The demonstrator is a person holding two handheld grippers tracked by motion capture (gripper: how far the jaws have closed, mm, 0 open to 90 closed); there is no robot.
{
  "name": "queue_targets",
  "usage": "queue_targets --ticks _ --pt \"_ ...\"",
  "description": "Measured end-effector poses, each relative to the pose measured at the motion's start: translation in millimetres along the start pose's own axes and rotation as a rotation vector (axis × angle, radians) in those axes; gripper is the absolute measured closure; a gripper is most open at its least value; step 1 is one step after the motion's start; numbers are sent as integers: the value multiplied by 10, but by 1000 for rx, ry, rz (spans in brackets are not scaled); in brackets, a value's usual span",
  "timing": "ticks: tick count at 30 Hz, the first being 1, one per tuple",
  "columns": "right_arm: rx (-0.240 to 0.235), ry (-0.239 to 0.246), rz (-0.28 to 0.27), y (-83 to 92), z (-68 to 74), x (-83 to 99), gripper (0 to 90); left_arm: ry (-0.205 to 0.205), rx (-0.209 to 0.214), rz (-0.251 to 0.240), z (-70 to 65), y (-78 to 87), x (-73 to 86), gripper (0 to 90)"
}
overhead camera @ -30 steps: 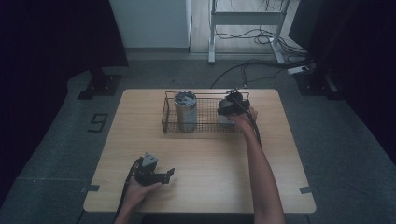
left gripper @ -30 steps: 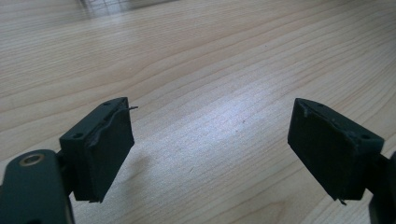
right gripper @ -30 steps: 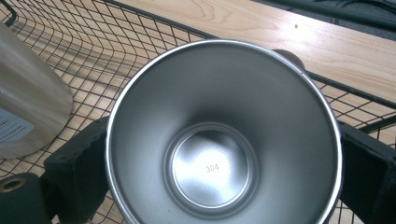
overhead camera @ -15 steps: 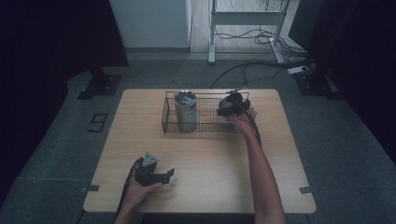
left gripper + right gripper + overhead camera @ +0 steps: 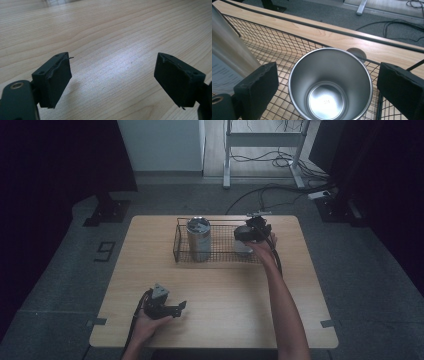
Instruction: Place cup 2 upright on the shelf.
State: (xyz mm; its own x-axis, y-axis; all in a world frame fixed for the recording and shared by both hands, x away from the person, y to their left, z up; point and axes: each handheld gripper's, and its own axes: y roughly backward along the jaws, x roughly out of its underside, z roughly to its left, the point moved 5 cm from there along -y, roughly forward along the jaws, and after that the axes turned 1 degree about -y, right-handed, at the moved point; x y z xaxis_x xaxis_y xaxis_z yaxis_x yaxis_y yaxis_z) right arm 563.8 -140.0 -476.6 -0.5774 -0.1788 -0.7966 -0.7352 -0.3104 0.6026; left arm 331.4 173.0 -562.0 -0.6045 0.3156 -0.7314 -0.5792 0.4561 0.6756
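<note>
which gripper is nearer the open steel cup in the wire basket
Right. The right gripper hangs just above the steel cup, its fingers either side. The left gripper rests at the table's near edge, well away.

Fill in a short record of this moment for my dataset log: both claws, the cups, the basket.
left claw: open, empty, low over the bare table near its front edge
right claw: open above the basket; jaws have just been closing a little; cup between them, pads clear of its rim
steel cup: upright, empty, at the basket's right end
lidded tumbler: upright, in the basket's left part
wire basket: black, at the table's far side
</note>
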Motion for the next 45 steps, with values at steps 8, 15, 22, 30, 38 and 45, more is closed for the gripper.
queue_targets --ticks 8,15,22,30,38,45 --pt "-6 18 -27 185 54 -27 56 2 -4 -1 13 5 -1 143" --pt "-27 6 -65 338 37 5 98 5 -8 -4 18 16 -3 143" --pt "-67 9 -83 508 46 106 128 4 -16 -1 43 27 2 143" --pt "-80 8 -105 770 11 255 133 5 -20 -6 47 46 -2 143" --pt "-99 24 -139 1074 -40 488 145 7 -22 -6 49 46 2 143" --pt "-115 11 -162 1290 -84 761 157 5 -29 0 78 43 16 143"
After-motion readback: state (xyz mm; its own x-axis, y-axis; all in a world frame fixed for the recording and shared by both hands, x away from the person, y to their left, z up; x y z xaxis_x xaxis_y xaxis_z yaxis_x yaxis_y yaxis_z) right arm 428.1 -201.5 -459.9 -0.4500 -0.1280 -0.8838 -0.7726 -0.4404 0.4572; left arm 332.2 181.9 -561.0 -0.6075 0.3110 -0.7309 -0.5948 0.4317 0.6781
